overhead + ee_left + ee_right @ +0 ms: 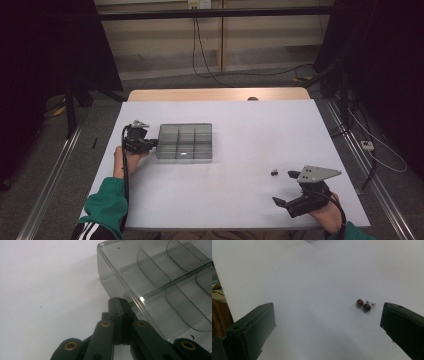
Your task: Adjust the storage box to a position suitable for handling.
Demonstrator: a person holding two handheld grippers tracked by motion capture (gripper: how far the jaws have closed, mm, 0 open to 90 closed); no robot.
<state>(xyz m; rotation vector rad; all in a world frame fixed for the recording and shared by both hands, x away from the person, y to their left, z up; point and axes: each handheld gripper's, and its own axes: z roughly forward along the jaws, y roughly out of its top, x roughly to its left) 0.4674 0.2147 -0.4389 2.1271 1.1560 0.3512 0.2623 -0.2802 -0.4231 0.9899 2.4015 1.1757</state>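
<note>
Left gripper (pixel 150 144) pressed together, nudging organizer box (pixel 185 141) mid-left; right gripper (pixel 286 189) spread, probably next pinching earrings (pixel 363 305).

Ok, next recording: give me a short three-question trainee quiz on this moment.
1. True or false: the right tongs stand open.
2. What lies on the table just ahead of the right tongs?
A. a pair of dark red ball earrings
B. a coin
C. a key
3. What do the shut left tongs rest against?

Key:
1. True
2. A
3. The outer wall of the clear compartment box
</note>
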